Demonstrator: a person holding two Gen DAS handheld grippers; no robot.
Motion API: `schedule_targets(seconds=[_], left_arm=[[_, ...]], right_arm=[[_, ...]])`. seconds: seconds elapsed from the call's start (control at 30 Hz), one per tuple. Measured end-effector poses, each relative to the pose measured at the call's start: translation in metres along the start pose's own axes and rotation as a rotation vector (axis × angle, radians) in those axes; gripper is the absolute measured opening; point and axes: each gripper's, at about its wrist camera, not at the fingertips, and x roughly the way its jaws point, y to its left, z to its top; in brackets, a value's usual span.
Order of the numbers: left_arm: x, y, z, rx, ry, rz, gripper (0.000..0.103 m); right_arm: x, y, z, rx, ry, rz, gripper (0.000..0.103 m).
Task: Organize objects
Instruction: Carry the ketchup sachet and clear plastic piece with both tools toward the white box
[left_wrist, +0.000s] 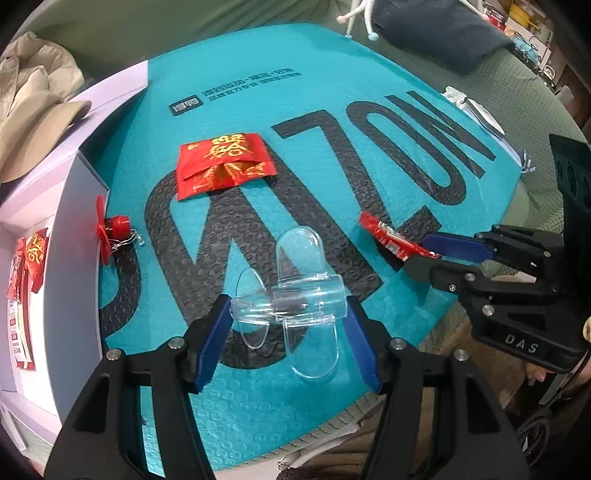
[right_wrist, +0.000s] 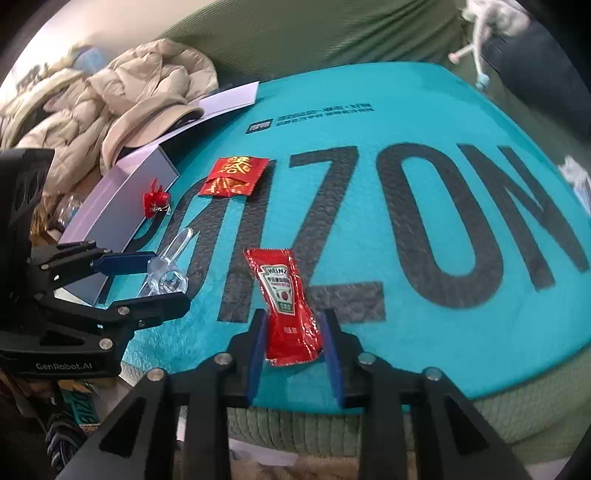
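Teal bubble mailer (left_wrist: 258, 110) on green sofa. Left gripper (left_wrist: 288, 321) pinches the clear plastic clip (left_wrist: 291, 295); right gripper (right_wrist: 293, 332) squeezes the Heinz ketchup packet (right_wrist: 284, 295) — lift both gently, carry to the lavender box (left_wrist: 70, 206).

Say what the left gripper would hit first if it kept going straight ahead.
The left gripper already holds a clear plastic piece. Straight beyond lies bare teal mat, with the red packet slightly left of that line; depth is unclear.

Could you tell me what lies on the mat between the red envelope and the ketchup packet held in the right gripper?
Nothing: in the right wrist view, only bare teal mat with black lettering runs from the red envelope to the ketchup packet.
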Motion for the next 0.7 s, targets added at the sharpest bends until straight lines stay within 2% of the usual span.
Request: schedule_targets(seconds=[0.07, 0.17, 0.3, 0.33, 0.37, 0.4, 0.47, 0.57, 0.7], left_arm=[[-0.001, 0.005, -0.001, -0.006, 0.001, 0.008, 0.059], [-0.001, 0.014, -0.003, -0.024, 0.007, 0.013, 0.059], [0.0, 0.022, -0.006, -0.029, 0.011, 0.038, 0.059], [0.001, 0.024, -0.007, -0.024, 0.014, 0.052, 0.059], [0.003, 0.026, -0.007, -0.027, 0.018, 0.052, 0.059], [0.003, 0.028, -0.007, -0.037, 0.021, 0.04, 0.059], [0.004, 0.032, -0.006, -0.059, 0.023, 0.014, 0.059], [0.002, 0.029, -0.004, -0.047, 0.011, 0.012, 0.059], [-0.001, 0.025, -0.001, -0.026, 0.003, 0.007, 0.059]], right_arm=[[0.005, 0.005, 0.004, -0.031, 0.015, -0.021, 0.049], [0.011, 0.012, 0.011, -0.055, 0.034, -0.058, 0.062], [0.024, 0.03, 0.013, -0.158, 0.05, -0.142, 0.065], [0.025, 0.034, 0.011, -0.18, 0.047, -0.164, 0.054], [0.025, 0.036, 0.01, -0.195, 0.032, -0.173, 0.025], [0.023, 0.035, 0.01, -0.182, 0.02, -0.16, 0.021], [0.021, 0.027, 0.012, -0.123, 0.013, -0.129, 0.017], [0.014, 0.016, 0.012, -0.055, -0.009, -0.077, 0.015], [0.009, 0.012, 0.012, -0.02, -0.017, -0.059, 0.013]])
